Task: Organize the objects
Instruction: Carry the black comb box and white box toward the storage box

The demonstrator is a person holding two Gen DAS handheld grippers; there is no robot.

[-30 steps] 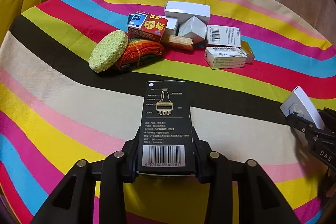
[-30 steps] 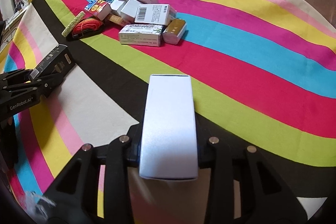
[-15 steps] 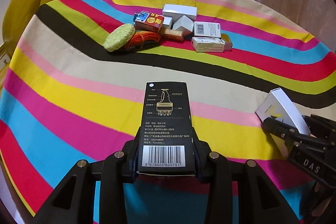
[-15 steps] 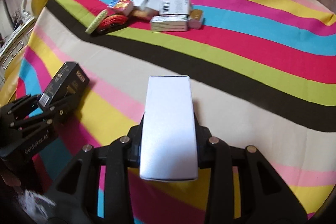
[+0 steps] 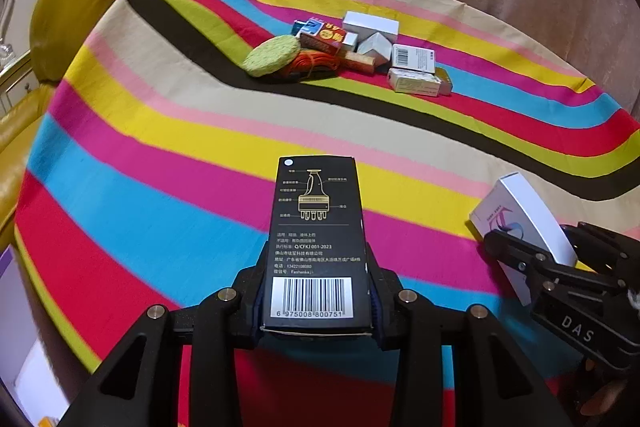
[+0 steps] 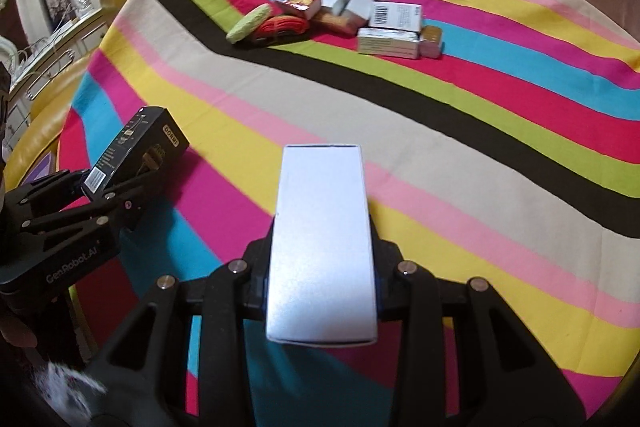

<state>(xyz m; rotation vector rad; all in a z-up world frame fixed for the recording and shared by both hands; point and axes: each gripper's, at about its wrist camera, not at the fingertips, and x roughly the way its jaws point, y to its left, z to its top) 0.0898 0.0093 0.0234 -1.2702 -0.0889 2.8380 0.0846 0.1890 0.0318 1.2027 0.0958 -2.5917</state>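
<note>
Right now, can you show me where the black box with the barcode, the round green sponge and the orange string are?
Black cardboard box with barcode (image 5: 316, 239): left wrist view, its printed top face.
Round green sponge (image 5: 272, 55): left wrist view, middle of its flat face.
Orange string bundle (image 6: 282, 24): right wrist view, middle of the coil.

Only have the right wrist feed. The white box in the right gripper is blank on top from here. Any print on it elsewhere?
Observer: Yes. In the left wrist view the white box has a pink and blue logo on its side face.
Operator: The black box on the left, what's printed on its top?
Observer: The left wrist view shows the black box bears a gold line drawing of a comb-like tool, text, and a barcode at the near end.
Operator: Left grip square?
Observer: The left gripper clamps the barcode end from both sides, the box pointing straight ahead.
</note>
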